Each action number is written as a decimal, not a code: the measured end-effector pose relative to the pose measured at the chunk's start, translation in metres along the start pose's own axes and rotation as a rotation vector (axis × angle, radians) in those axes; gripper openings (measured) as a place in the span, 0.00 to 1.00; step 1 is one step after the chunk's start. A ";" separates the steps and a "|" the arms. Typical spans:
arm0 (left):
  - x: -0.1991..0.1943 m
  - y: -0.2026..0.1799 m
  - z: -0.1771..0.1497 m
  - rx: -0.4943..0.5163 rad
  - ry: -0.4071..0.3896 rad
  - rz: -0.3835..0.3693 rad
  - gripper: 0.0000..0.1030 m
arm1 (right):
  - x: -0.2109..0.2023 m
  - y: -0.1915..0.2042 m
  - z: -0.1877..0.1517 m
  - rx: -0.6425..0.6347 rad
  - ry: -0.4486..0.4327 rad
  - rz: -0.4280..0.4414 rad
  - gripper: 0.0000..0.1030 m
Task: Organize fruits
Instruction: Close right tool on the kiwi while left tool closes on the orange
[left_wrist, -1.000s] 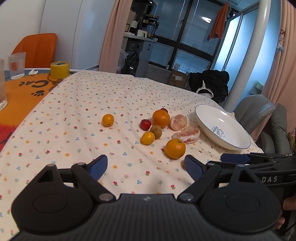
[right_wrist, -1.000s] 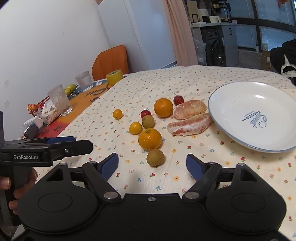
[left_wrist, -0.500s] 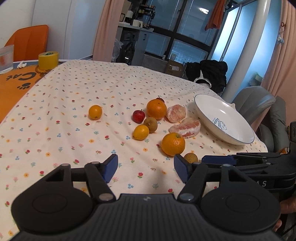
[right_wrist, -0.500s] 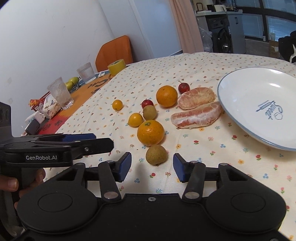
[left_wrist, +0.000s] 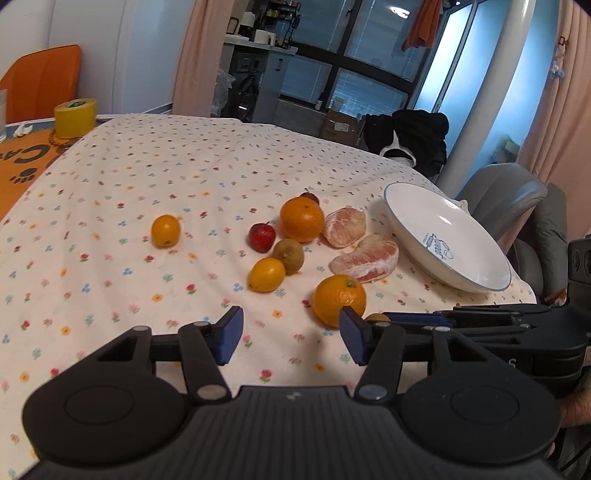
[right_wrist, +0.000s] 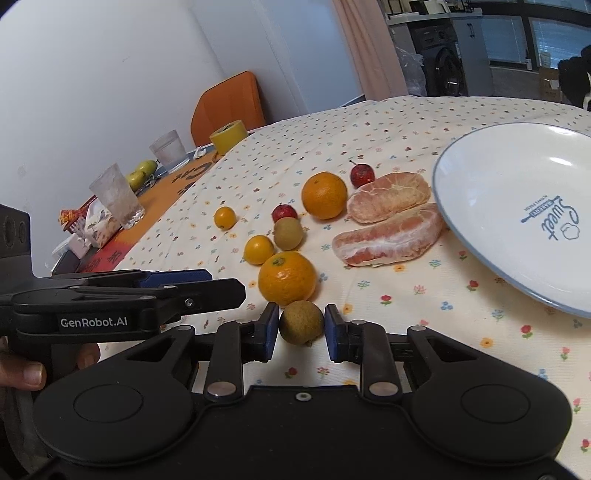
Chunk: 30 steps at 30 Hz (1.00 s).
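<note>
Brown fruit (right_wrist: 301, 322) between right tool (right_wrist: 301, 334) pads

Ahead of me a white wall (right_wrist: 92, 74) and a pale cabinet door (left_wrist: 144, 55) stand behind an orange chair (right_wrist: 229, 99), with peach curtains (left_wrist: 199, 59) hanging beside them. Farther back, tall dark-framed windows (left_wrist: 354, 55) glow blue, a white pillar (left_wrist: 484, 92) rises near a grey chair (left_wrist: 502, 192), and a washing machine (right_wrist: 443, 66) sits under a counter. I see dark clothing (left_wrist: 417, 140) heaped beyond the table's floral cloth (left_wrist: 166, 166).
</note>
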<state>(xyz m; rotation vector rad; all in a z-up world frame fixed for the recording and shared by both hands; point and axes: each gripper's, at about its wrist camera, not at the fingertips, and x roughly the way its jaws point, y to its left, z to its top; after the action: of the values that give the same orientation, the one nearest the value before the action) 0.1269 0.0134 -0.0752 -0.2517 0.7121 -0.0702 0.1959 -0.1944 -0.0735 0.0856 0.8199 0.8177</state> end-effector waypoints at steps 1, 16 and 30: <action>0.002 -0.001 0.001 0.004 0.002 -0.002 0.54 | -0.001 -0.001 0.000 0.003 -0.002 -0.004 0.24; 0.036 -0.031 0.013 0.073 0.058 -0.032 0.42 | -0.036 -0.030 0.006 0.044 -0.067 -0.052 0.24; 0.021 -0.065 0.024 0.126 0.012 -0.023 0.36 | -0.071 -0.046 0.011 0.066 -0.157 -0.062 0.24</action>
<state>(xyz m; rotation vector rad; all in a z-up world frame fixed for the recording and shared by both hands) 0.1605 -0.0479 -0.0547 -0.1386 0.7144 -0.1382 0.2034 -0.2723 -0.0389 0.1795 0.6977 0.7159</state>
